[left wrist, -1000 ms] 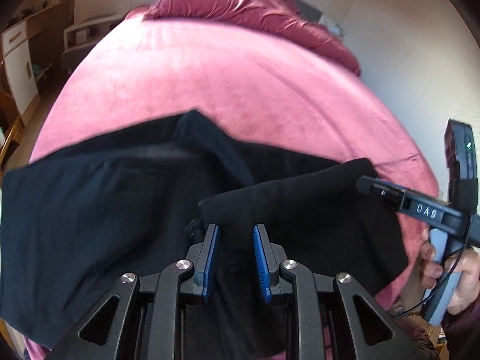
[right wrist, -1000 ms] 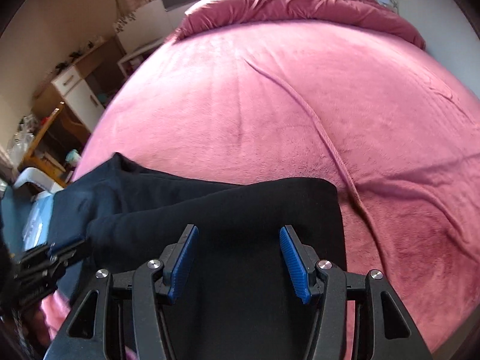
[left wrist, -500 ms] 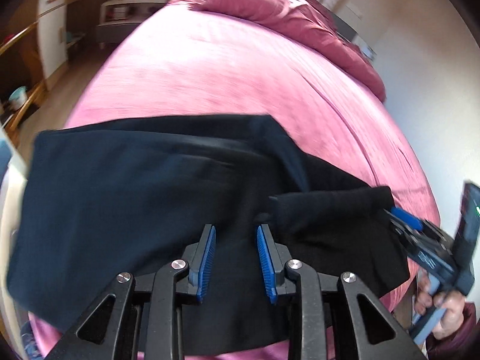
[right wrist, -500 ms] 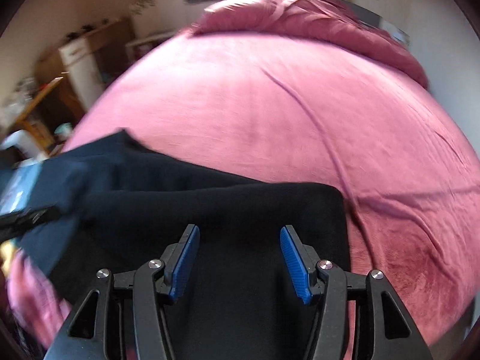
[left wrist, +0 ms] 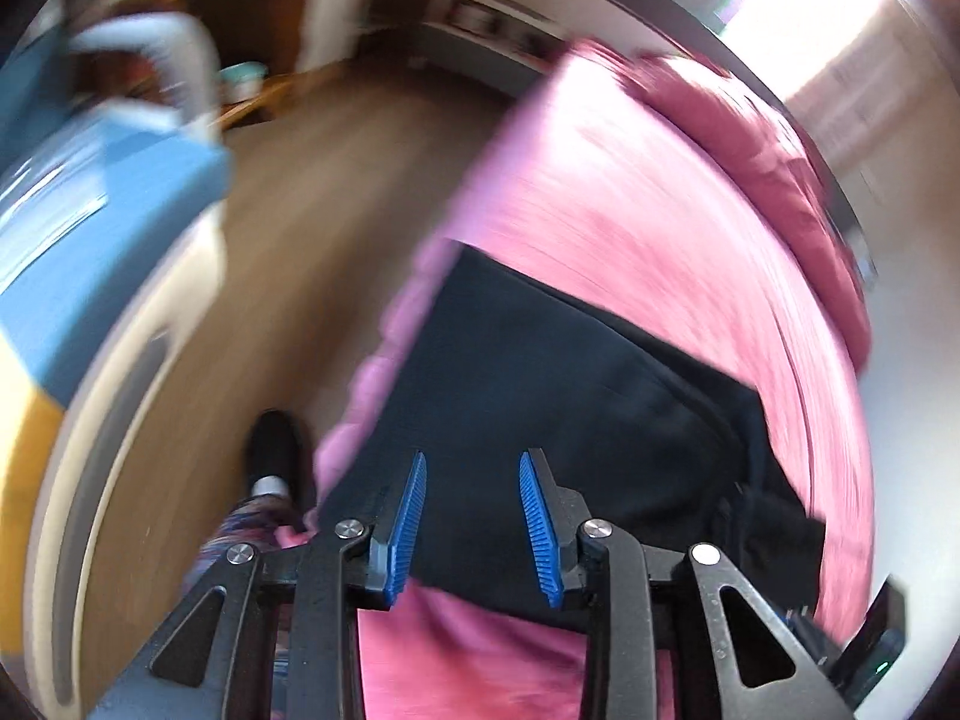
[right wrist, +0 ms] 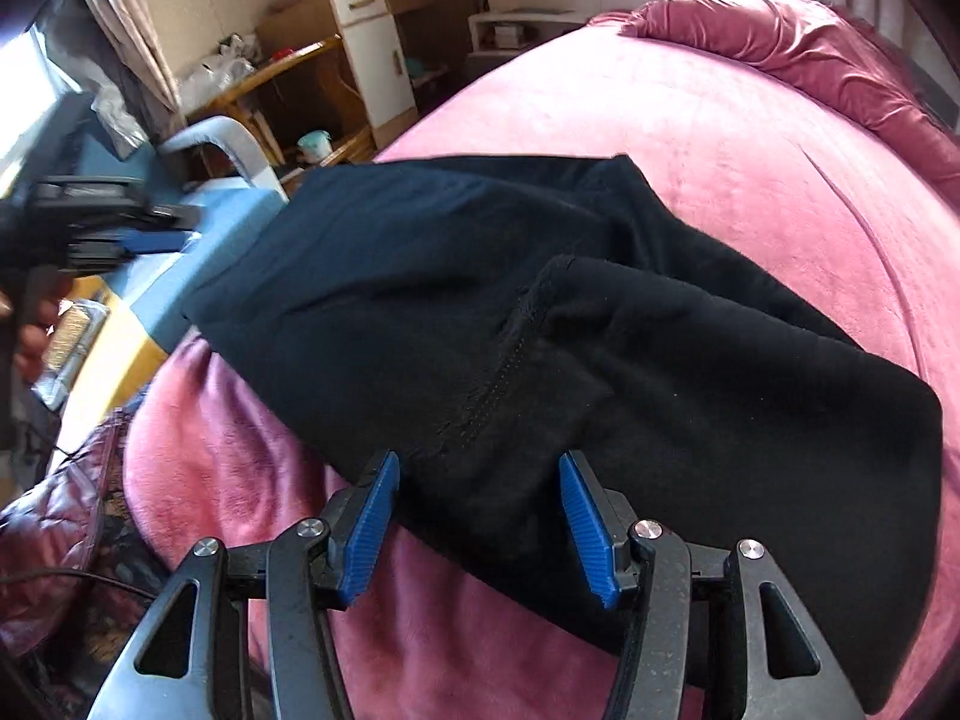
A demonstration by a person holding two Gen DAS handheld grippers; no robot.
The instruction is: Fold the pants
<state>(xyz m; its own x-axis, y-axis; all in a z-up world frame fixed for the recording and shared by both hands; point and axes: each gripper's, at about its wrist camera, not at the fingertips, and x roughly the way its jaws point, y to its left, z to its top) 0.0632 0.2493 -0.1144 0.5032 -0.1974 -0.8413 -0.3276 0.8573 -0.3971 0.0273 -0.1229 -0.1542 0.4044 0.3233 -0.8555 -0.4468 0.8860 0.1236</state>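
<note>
Black pants [right wrist: 600, 330] lie on the pink bed cover [right wrist: 720, 120], one part folded over the rest, with a seam showing along the fold. My right gripper [right wrist: 478, 459] hovers open over their near edge, its pads apart from the cloth. In the blurred left wrist view the pants [left wrist: 540, 372] stretch toward the bed's left edge. My left gripper [left wrist: 473, 459] is above their near hem with its jaws opening and nothing clamped between them. The left gripper [right wrist: 120, 228] also shows at the far left of the right wrist view, held in a hand.
A blue padded board [right wrist: 198, 222] with a grey handle stands close to the bed's left side. Beyond it are wooden floor [left wrist: 288, 240], a white cabinet [right wrist: 378, 60] and wooden shelves. A person's dark shoe [left wrist: 273, 444] is by the bed. A crumpled duvet [right wrist: 810, 48] lies at the head.
Both grippers swept left along the pants and rolled. The left one now looks over the bed's left edge and floor, its jaws wider. The right shows more of the pants.
</note>
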